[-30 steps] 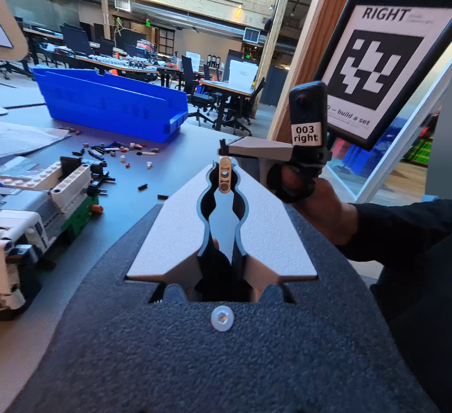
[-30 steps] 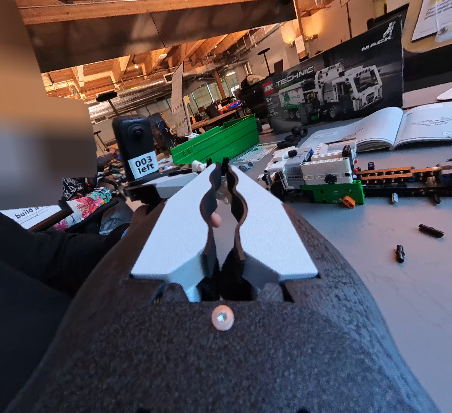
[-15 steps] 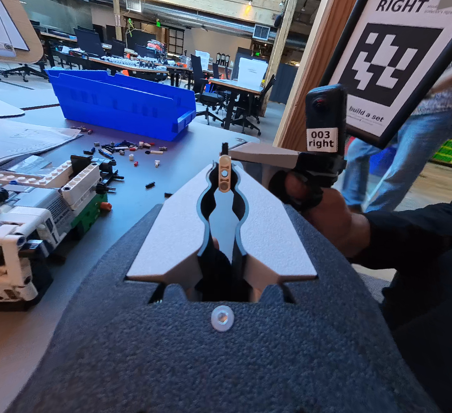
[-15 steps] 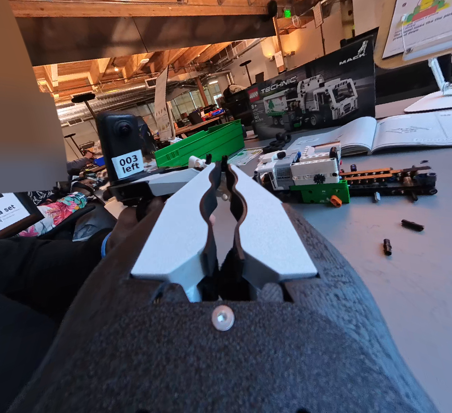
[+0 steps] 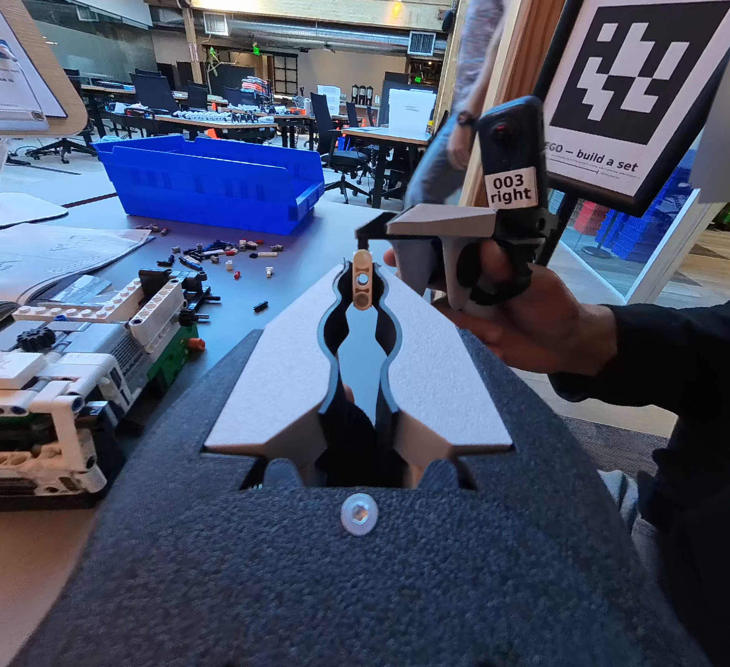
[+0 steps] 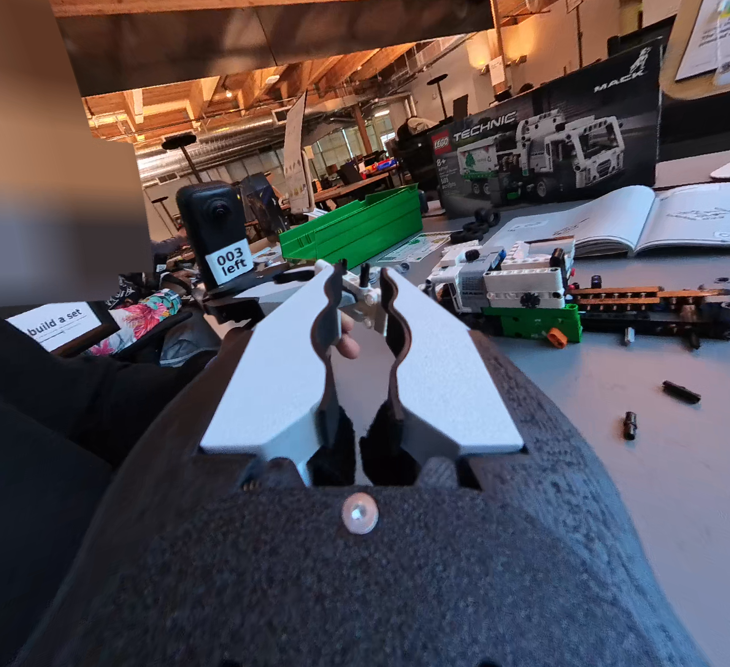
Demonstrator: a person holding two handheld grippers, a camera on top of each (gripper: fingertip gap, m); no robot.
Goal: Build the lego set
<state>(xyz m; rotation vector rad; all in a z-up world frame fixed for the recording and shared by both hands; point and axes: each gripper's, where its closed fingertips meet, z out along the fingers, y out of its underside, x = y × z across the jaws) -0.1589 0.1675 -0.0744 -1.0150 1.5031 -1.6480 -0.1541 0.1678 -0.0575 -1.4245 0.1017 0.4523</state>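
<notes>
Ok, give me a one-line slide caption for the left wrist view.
Left tool grips a small tan two-hole plastic link upright above the grey table, right tool close above it.

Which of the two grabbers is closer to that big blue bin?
Left. The left gripper, pinching a tan piece, hovers over the table on the blue bin's side. The right gripper is held up beside it, seemingly slightly farther off.

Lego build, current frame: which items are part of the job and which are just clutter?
In the job:
tan beam in the left gripper; black pin at the tips of the right gripper; part-built truck; loose pieces; open instruction booklet.

Just lying about:
blue bin; green bin; set box; framed sign.
</notes>
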